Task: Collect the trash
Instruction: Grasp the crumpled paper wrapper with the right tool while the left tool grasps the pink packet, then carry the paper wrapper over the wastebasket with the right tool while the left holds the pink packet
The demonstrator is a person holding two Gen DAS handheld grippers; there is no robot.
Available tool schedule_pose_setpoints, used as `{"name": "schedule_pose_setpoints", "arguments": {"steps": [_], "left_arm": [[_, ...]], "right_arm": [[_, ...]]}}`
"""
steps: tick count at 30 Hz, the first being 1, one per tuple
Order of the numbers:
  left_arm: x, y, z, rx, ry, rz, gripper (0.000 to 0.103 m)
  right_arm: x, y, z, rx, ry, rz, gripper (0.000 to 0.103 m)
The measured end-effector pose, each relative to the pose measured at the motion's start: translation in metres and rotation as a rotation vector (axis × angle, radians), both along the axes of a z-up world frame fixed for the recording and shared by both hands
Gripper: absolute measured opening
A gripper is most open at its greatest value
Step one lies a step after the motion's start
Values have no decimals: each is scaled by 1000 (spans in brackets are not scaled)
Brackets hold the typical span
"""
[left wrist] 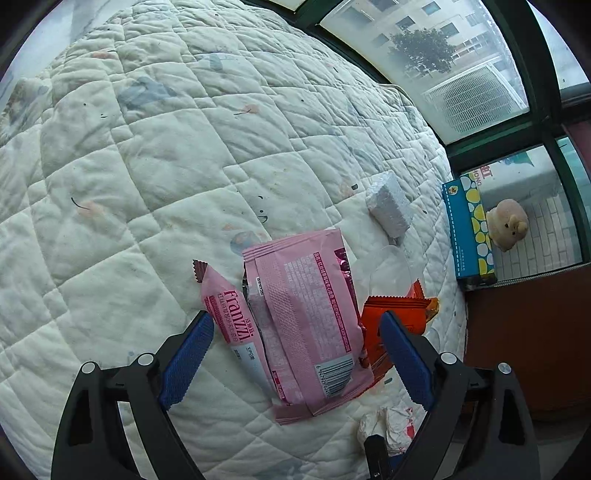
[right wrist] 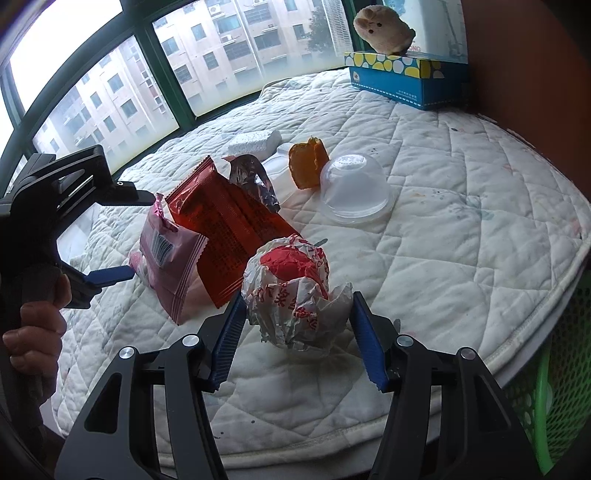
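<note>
Trash lies on a white quilted mattress [left wrist: 147, 166]. A large pink wrapper [left wrist: 306, 321] and a small pink Franzzi wrapper [left wrist: 231, 317] lie between the open fingers of my left gripper [left wrist: 297, 325]. A red wrapper [left wrist: 391, 325] lies under its right finger. My right gripper [right wrist: 297, 302] is open around a crumpled white-and-red paper ball [right wrist: 291, 284], its fingers on either side. The ball also shows in the left wrist view [left wrist: 388, 428]. The left gripper [right wrist: 110, 275] shows in the right wrist view beside the pink wrapper [right wrist: 170, 258] and red wrapper [right wrist: 229, 229].
A clear plastic dome cup [right wrist: 354, 188], an orange food piece [right wrist: 308, 166] and a white foam block [right wrist: 255, 142] lie farther on the mattress. A blue tissue box [right wrist: 399, 79] with a plush toy [right wrist: 384, 27] stands by the window. A green mesh basket [right wrist: 554, 398] sits beside the mattress edge.
</note>
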State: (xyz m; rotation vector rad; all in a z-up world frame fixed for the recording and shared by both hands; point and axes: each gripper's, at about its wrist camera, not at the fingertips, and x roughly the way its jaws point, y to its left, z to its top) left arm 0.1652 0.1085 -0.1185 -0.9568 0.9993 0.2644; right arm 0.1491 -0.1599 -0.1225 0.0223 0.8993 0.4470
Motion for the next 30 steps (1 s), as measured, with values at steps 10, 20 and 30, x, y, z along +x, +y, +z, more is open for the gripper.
{"name": "schedule_pose_setpoints", "arguments": {"steps": [10,20,30], "left_arm": [[5,-3,-11,14,47,-5,88],[10,-6,-8,44,16,-30,77],[2,-13,-8,63,11,-74,73]], "right_arm": [[-4,-9,6,20,-7,-9,57],[-12,-15,7,30,-4,-21,57],[-22,-25,9,43,-4,-53,57]]}}
